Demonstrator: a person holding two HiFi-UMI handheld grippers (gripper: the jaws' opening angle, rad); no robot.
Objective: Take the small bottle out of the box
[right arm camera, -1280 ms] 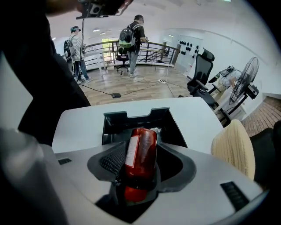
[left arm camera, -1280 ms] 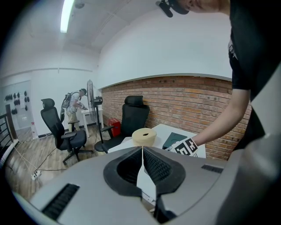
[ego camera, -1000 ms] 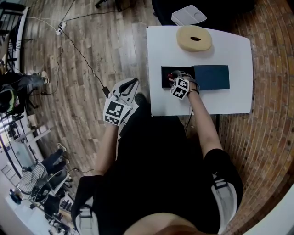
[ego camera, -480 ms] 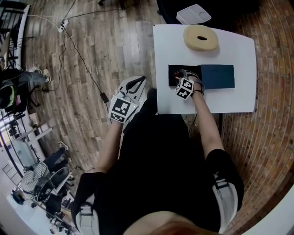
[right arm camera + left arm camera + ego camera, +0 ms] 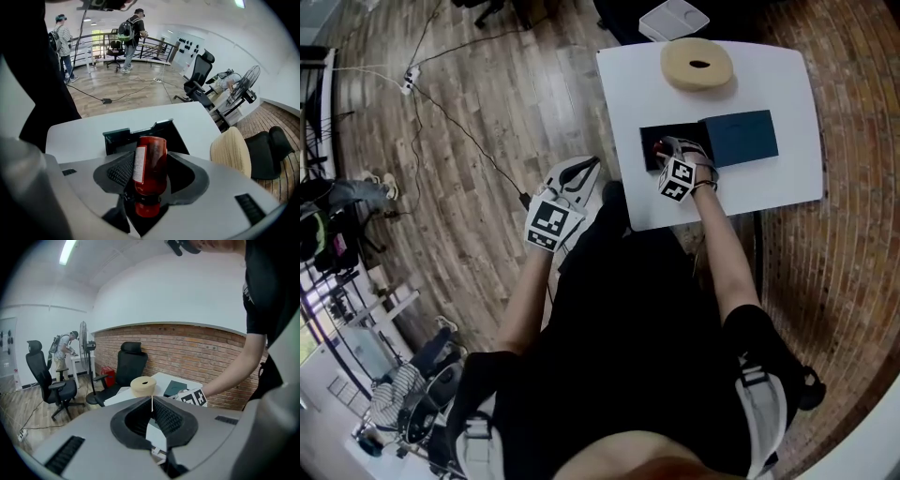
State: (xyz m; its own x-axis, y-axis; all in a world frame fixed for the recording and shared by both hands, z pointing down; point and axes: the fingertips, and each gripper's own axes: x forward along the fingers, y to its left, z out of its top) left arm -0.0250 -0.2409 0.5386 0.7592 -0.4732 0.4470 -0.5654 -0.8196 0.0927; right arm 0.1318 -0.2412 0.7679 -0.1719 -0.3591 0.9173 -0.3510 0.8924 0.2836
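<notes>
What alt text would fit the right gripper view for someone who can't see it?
The right tool grips a small red bottle, cap toward the camera. Beyond it an open black box sits on a white table, a cream roll at right.

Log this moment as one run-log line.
right gripper: shut on small red bottle, over open black box | left gripper: shut, empty, clear of white table | blue lid: beside box
</notes>
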